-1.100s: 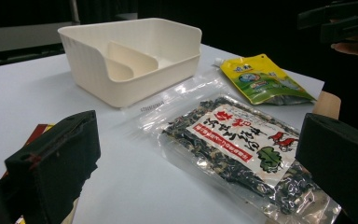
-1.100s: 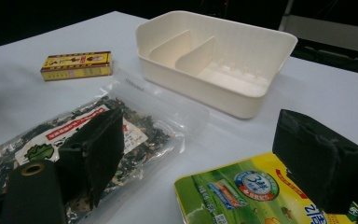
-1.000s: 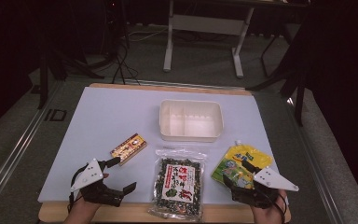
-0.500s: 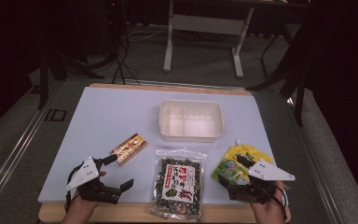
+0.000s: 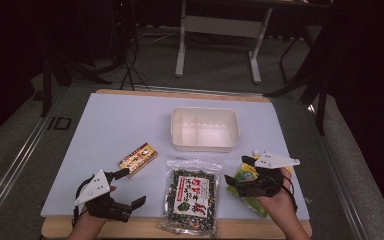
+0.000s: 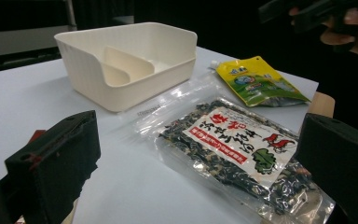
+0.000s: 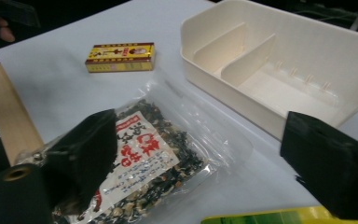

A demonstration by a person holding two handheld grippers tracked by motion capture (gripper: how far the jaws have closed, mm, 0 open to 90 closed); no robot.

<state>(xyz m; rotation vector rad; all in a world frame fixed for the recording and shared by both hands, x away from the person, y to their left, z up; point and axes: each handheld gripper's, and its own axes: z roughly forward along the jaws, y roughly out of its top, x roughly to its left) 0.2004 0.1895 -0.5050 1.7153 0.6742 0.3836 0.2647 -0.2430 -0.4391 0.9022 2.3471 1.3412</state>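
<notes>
Left gripper (image 5: 128,188) hovers at the near table edge, jaws wide apart, empty, just short of the small yellow box (image 5: 138,158). Clear seaweed bag (image 5: 191,196) lies flat at center front, white divided tray (image 5: 205,128) behind it. Right gripper (image 5: 239,172), jaws spread, hangs over the yellow-green pouch (image 5: 246,175). Looks like pre-grasp; next move probably means lowering onto the pouch and closing.

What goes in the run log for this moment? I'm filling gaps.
left gripper: open, empty | right gripper: open, over yellow-green pouch | seaweed bag: flat | bin: empty
</notes>
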